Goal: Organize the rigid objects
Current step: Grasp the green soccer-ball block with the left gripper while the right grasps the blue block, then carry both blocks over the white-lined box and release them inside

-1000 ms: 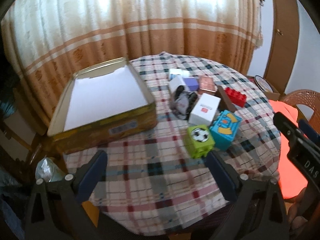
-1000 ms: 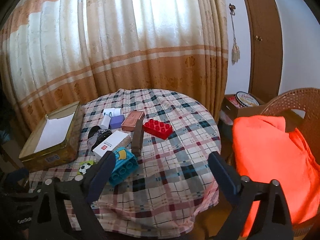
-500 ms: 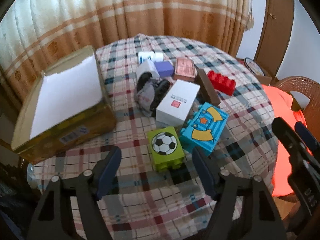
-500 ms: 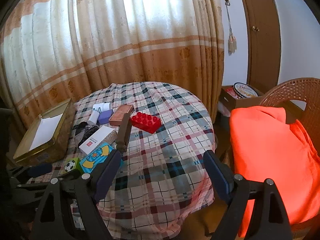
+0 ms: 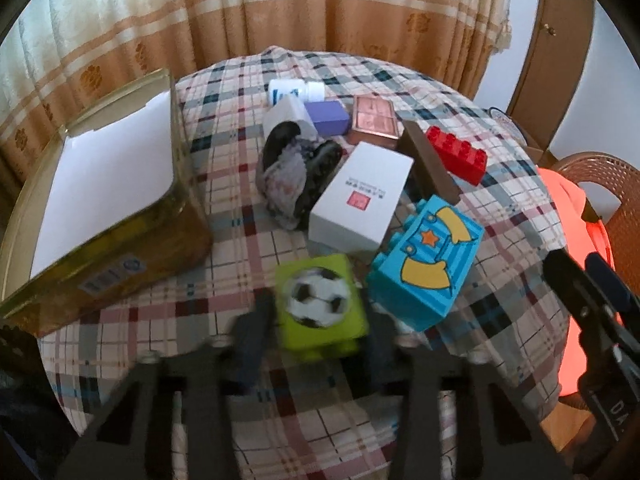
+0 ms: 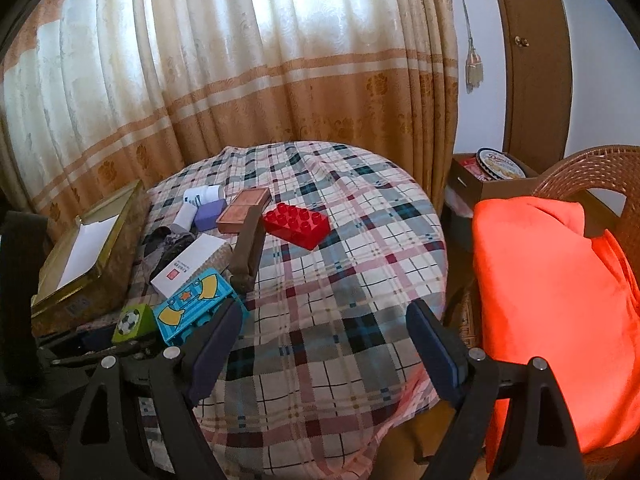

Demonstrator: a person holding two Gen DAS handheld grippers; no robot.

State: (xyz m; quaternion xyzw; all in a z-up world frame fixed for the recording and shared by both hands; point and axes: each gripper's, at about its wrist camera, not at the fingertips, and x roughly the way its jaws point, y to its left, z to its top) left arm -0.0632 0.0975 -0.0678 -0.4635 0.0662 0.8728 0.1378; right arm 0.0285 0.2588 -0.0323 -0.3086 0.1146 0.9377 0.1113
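Green block (image 5: 322, 307), plaid tablecloth (image 6: 352, 264), curtain (image 6: 248, 60)

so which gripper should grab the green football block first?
Left. The left gripper already brackets the green football block, one finger on either side, jaws not visibly clamped. The right gripper hangs open over bare tablecloth, off to the block's side.

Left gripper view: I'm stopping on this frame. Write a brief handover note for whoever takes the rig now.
Left gripper: fingers on either side of the green soccer block at the table's near edge; blurred, grip unconfirmed.
Right gripper: open, empty, above the tablecloth.
Gold tin, on the left, holds only its white liner.
Nothing is packed yet.
Left: blue block, white box, red brick and the small items behind.
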